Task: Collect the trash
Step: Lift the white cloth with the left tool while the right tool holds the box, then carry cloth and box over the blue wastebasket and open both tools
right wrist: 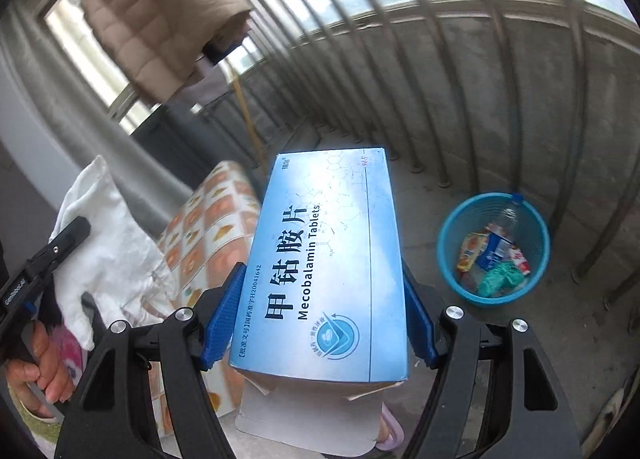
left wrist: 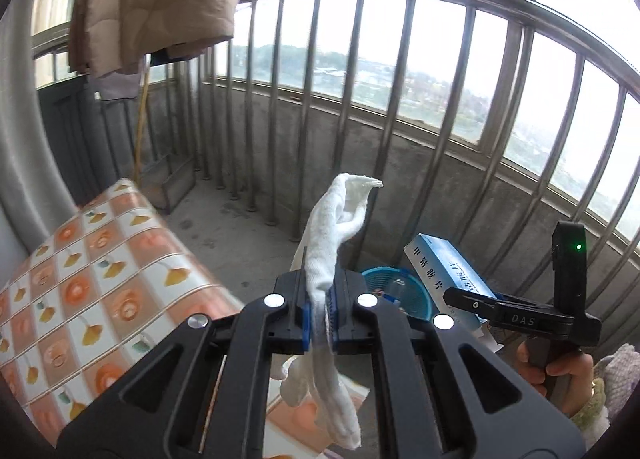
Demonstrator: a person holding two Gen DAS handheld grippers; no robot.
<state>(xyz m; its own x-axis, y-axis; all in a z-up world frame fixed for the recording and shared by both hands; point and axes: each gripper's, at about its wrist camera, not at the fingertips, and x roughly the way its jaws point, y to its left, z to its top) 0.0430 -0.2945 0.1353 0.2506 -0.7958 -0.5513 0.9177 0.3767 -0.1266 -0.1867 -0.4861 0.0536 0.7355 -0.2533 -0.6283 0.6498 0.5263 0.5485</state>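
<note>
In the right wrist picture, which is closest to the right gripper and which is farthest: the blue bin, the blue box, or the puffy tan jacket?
1. Blue cardboard tablet box: gripped between the jaws of the right gripper.
2. Round blue plastic bin: on the floor, right of the box, with trash inside.
3. Puffy tan jacket: hanging high at upper left, farthest.

A crumpled white tissue (left wrist: 334, 243) stood upright at centre frame, pinched mid-length, its tail drooping below. A flat blue cardboard tablet box (right wrist: 324, 259) filled the middle, its bottom flap open. The round blue plastic wastebasket (right wrist: 493, 249) sat lower right, holding wrappers.
</note>
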